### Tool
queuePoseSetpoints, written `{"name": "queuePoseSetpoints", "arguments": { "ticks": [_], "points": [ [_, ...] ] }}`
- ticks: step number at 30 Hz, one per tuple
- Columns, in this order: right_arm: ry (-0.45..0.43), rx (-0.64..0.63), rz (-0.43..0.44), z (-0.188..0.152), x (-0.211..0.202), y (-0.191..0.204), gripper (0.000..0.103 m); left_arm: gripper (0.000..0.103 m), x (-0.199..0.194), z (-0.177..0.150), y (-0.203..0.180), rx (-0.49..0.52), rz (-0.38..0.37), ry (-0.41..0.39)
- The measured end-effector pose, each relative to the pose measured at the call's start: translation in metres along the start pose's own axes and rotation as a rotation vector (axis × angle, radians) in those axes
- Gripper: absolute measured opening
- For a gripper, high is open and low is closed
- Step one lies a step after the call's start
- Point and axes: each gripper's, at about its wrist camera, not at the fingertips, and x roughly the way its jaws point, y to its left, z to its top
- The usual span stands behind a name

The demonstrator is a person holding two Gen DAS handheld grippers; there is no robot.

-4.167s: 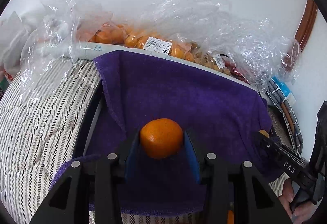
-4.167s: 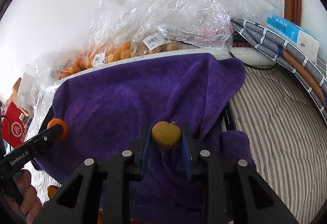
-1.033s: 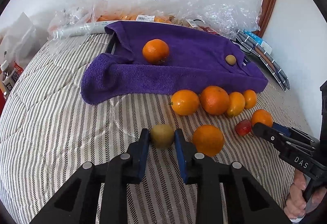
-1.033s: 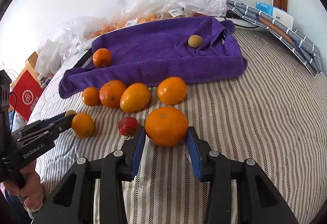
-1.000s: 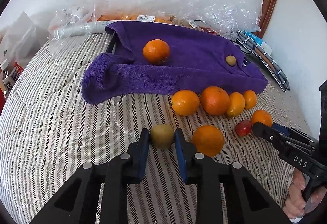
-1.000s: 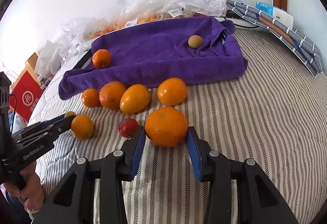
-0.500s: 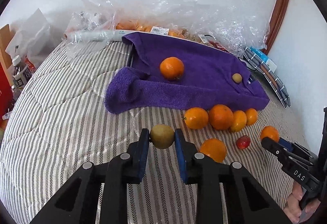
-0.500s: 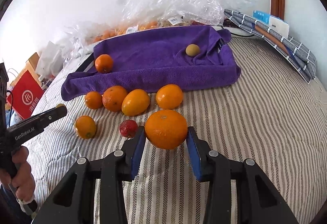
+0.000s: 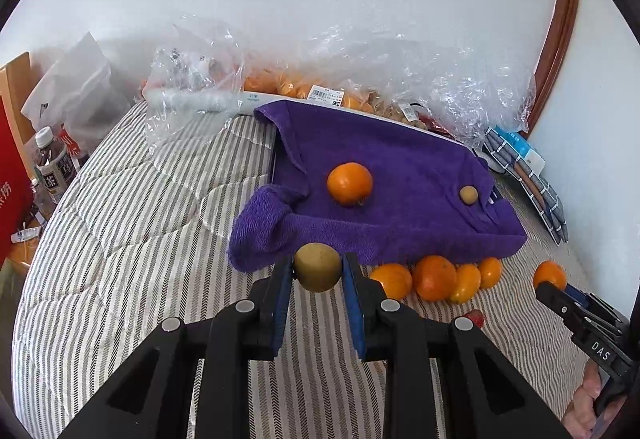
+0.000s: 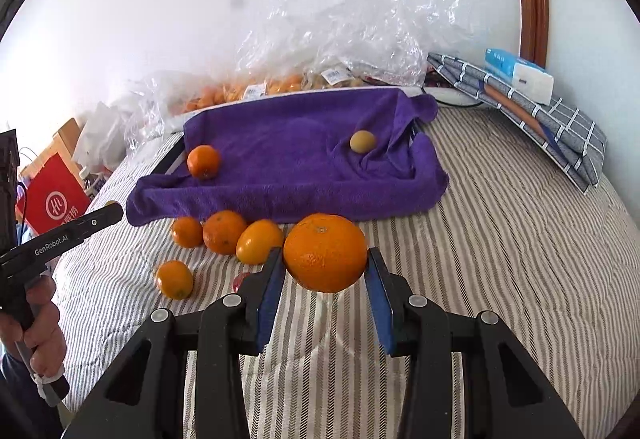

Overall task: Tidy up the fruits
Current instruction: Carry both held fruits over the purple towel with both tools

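Note:
My left gripper (image 9: 317, 271) is shut on a small yellow-brown fruit (image 9: 317, 266) and holds it above the striped bed, in front of the purple towel-lined tray (image 9: 400, 231). My right gripper (image 10: 325, 271) is shut on a large orange (image 10: 325, 251), also lifted off the bed. On the towel lie an orange (image 9: 349, 183) at the left and a small yellow-brown fruit (image 9: 468, 195) at the right. A row of several oranges (image 10: 224, 231) lies on the bed along the tray's front edge, with one loose orange (image 10: 174, 279) nearer and a small red fruit (image 9: 474, 318).
Clear plastic bags of oranges (image 9: 304, 91) line the wall behind the tray. Folded checked cloth with a blue box (image 10: 516, 79) lies at the right. A red bag (image 10: 52, 199) and bottles (image 9: 52, 167) stand off the bed's left edge.
Both grippers have lifted their fruit off the bed and risen, and the view has pulled back. The fruit on the towel and the row on the bed have not moved.

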Motion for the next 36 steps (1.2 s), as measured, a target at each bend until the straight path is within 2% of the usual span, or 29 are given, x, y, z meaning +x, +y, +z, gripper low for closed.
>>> {"name": "queuePoseSetpoints", "arguments": {
  "ticks": [20, 29, 36],
  "points": [
    [-0.055, 0.001, -0.009, 0.044, 0.022, -0.01, 0.041, 0.024, 0.025, 0.046, -0.01, -0.006, -0.005, -0.038],
    [-0.037, -0.005, -0.008, 0.063, 0.049, -0.015, 0.041, 0.024, 0.055, 0.061, -0.008, -0.064, -0.046, 0.006],
    [-0.021, 0.003, -0.014, 0.072, 0.074, -0.021, 0.041, 0.024, 0.082, 0.06, -0.007, -0.081, -0.019, 0.051]
  ]
}}
